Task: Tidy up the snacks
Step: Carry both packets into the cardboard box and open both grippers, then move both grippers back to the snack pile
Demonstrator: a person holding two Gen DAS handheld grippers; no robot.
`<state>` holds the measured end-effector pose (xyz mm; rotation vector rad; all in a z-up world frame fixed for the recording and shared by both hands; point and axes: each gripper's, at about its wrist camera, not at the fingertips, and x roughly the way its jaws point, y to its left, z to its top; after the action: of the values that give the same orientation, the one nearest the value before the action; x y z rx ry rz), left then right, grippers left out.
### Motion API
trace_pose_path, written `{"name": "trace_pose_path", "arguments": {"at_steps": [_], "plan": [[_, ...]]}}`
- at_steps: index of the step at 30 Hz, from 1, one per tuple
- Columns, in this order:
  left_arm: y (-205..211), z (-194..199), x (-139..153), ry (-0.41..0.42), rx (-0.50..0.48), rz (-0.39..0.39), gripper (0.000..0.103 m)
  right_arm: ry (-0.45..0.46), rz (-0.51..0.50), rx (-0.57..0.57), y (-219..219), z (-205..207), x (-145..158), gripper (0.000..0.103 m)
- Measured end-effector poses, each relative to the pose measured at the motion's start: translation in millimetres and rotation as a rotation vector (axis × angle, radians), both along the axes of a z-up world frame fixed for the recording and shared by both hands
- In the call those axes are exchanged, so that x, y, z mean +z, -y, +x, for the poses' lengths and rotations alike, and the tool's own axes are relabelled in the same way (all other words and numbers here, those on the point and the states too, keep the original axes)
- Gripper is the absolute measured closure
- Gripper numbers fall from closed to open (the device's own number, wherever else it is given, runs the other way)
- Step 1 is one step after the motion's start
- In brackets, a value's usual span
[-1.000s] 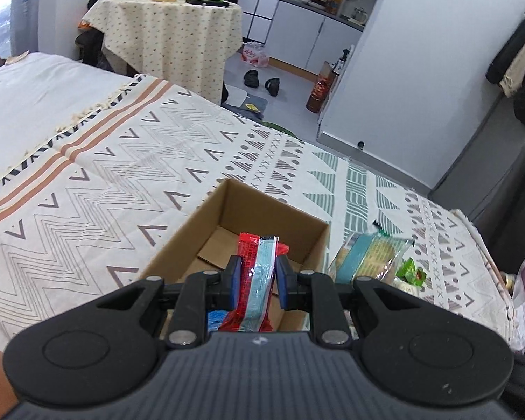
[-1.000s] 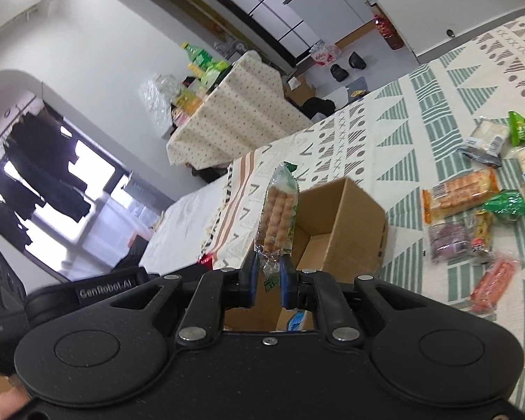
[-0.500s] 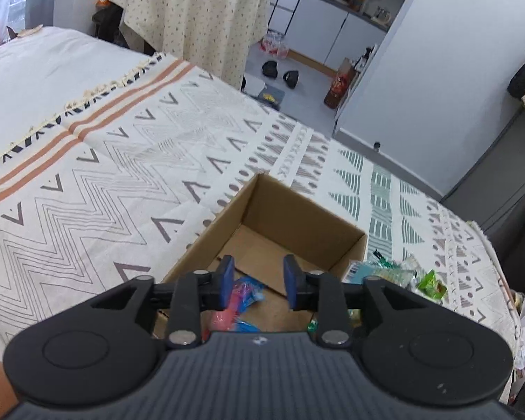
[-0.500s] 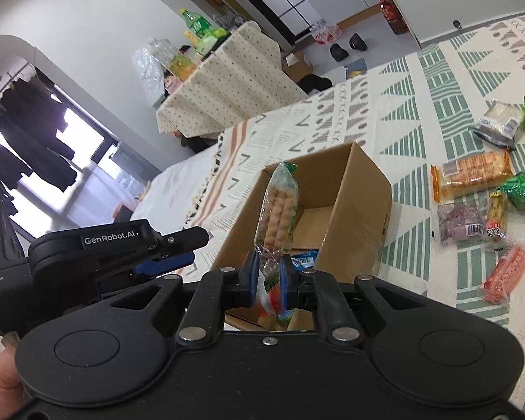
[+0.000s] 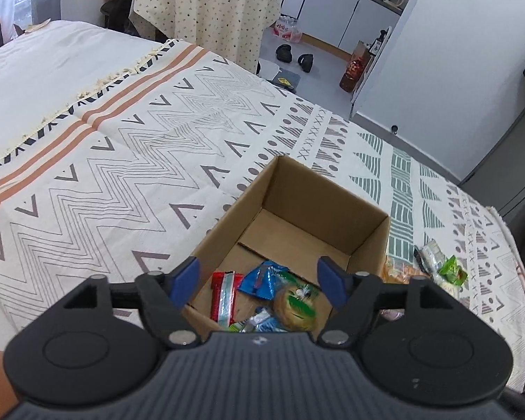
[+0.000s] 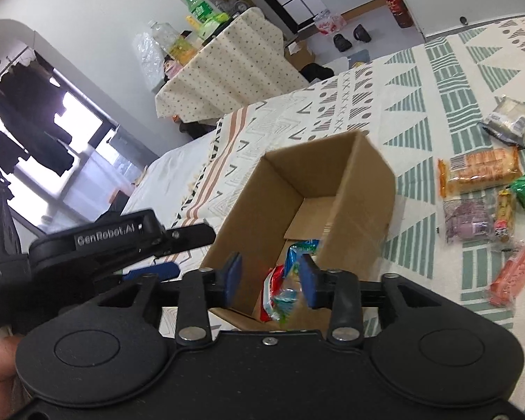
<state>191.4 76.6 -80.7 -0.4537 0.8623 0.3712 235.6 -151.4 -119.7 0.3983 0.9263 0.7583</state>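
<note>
- Left gripper (image 5: 259,281): jaws spread wide, empty; its red packet (image 5: 222,294) lay in the cardboard box (image 5: 369,241).
- Right gripper (image 6: 270,280): just parted, empty; biscuit pack dropped inside.
- Loose snacks (image 6: 479,171) remained on the bedspread (image 6: 413,101), awaiting collection.

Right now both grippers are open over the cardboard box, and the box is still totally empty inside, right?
Not quite. Both the left gripper and the right gripper are open over the cardboard box, but the box is not empty: the left wrist view shows a red snack pack and other packets lying in it.
</note>
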Motion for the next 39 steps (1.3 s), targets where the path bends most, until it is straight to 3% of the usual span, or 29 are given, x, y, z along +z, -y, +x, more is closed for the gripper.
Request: {"name": "trace_pose_path", "arguments": {"at_steps": [13, 17, 39], "plan": [[18.7, -15.0, 19.8, -0.019, -0.021, 0.067, 0.014, 0.025, -0.068, -0.057, 29.7, -2.1, 15.5, 0.032], [25.8, -19.6, 24.0, -0.022, -0.03, 0.073, 0.013, 0.057, -0.096, -0.061, 35.7, -6.0, 21.9, 0.016], [87.4, -18.5, 30.8, -0.008, -0.087, 0.099, 0.012, 0.106, -0.122, -0.196, 108.2, -1.8, 30.0, 0.005]]}}
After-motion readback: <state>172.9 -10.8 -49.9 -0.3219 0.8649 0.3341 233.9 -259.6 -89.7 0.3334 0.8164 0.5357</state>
